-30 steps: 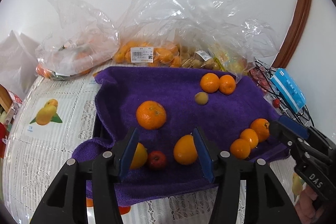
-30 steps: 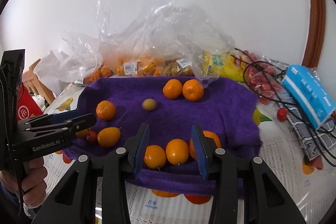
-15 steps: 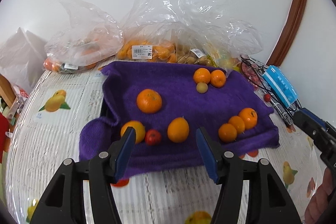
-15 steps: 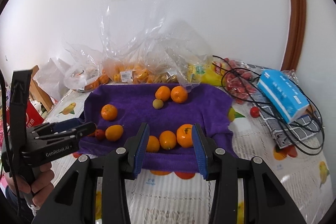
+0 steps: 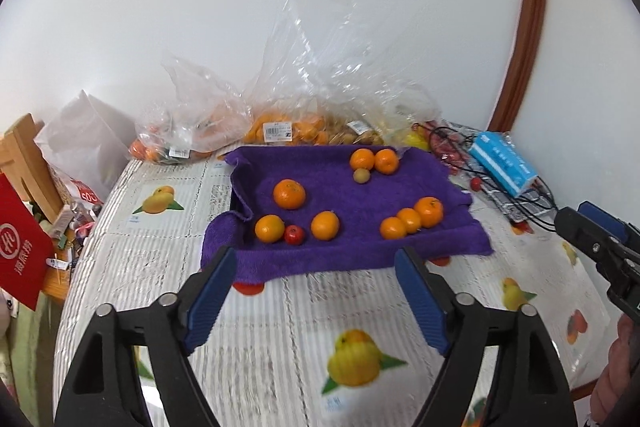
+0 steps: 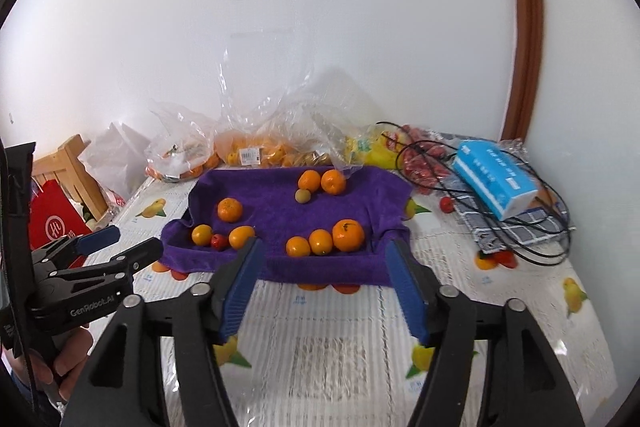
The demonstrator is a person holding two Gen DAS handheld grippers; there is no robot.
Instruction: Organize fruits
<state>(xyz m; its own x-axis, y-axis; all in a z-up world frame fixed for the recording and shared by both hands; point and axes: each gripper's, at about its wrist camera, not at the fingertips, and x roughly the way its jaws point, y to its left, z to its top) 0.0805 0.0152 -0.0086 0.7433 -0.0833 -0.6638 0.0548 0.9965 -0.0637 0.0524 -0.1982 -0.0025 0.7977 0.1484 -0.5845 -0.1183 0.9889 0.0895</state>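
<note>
Both tools hang over the near part of the counter, short of the purple towel, and neither holds anything. The left tool has its jaws opening, with only the patterned cloth of the counter seen between them. The right tool also has its jaws opening, bare between the blue pads; past the gap lies the towel's near hem.

The fruits lie in groups on the towel, which sits toward the far edge of the counter. Near the towel's far edge two oranges touch side by side, with a small yellowish fruit just in front of them. A larger orange sits alone toward the left side. Along the towel's near left part an orange, a small red fruit and another orange stand in a row. Near the right side three oranges touch in a slanting line.

Behind the towel, against the wall, clear plastic bags hold more fruit. At the far right corner lie a blue tissue pack and black cables.
</note>
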